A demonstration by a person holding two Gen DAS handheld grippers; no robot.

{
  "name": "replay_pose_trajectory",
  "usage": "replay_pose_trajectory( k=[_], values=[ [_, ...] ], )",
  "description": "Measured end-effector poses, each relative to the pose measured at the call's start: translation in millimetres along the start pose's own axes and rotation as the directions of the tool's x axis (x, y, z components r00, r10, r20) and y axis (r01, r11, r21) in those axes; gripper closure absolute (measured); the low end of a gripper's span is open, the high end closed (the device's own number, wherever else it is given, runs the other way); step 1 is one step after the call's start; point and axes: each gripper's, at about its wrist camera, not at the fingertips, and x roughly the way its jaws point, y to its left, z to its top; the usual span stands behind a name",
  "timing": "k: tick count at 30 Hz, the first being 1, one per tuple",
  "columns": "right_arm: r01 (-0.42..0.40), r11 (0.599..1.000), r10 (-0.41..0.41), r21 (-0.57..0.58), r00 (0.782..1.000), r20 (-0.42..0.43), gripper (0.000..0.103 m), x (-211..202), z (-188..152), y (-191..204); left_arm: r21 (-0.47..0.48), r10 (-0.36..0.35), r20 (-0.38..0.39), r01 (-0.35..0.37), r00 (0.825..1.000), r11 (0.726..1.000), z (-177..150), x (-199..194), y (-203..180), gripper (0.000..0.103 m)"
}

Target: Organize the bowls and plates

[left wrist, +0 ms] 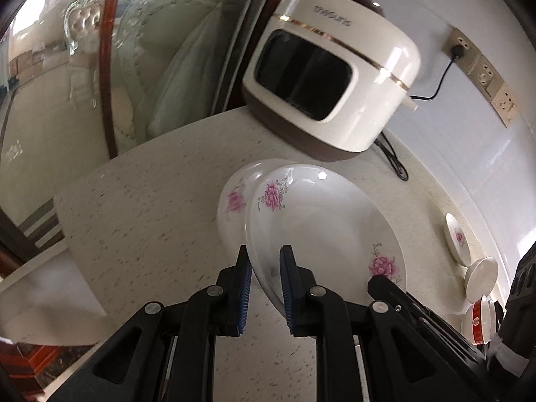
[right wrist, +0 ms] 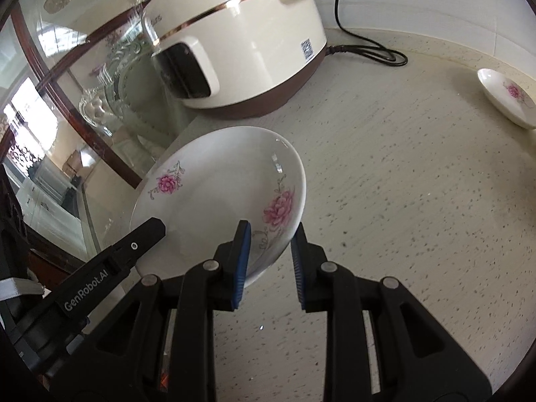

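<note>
A white plate with pink flowers (left wrist: 321, 221) is held tilted over a second flowered plate (left wrist: 234, 197) that lies on the speckled counter (left wrist: 150, 201). My left gripper (left wrist: 266, 268) has its jaws on either side of the upper plate's near rim, closed on it. In the right wrist view the same plate (right wrist: 214, 197) shows, and my right gripper (right wrist: 271, 244) straddles its right rim with a small gap at the right pad (right wrist: 298, 261). The left gripper's finger (right wrist: 134, 244) reaches in at the plate's left edge.
A white and brown rice cooker (left wrist: 331, 67) stands at the back with its black cord (right wrist: 368, 50). A small flowered dish (right wrist: 509, 97) lies far right. More dishes (left wrist: 479, 274) stand by the wall. A glass panel and the counter's left edge (left wrist: 67, 221) are close.
</note>
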Motion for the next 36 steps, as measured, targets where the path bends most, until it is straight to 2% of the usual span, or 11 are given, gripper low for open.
replay_pose_trajectory(
  k=[5, 12, 19, 36],
  values=[
    [0.005, 1.0, -0.005, -0.012, 1.0, -0.025, 0.072, 6, 1, 8, -0.032, 0.0, -0.02, -0.001, 1.0, 0.999, -1, 0, 12, 0.085],
    [0.037, 0.998, -0.039, -0.042, 0.999, -0.034, 0.067, 10, 4, 18, -0.035, 0.012, -0.042, -0.013, 0.999, 0.999, -1, 7, 11, 0.082],
    [0.082, 0.993, -0.084, -0.089, 0.996, -0.019, 0.064, 14, 4, 26, 0.039, 0.08, -0.016, -0.079, 0.997, 0.996, 0, 9, 2, 0.08],
    [0.073, 0.992, -0.072, -0.107, 0.997, 0.015, 0.059, 31, 2, 27, 0.069, 0.114, 0.011, -0.114, 0.993, 0.991, 5, 27, 6, 0.08]
  ],
)
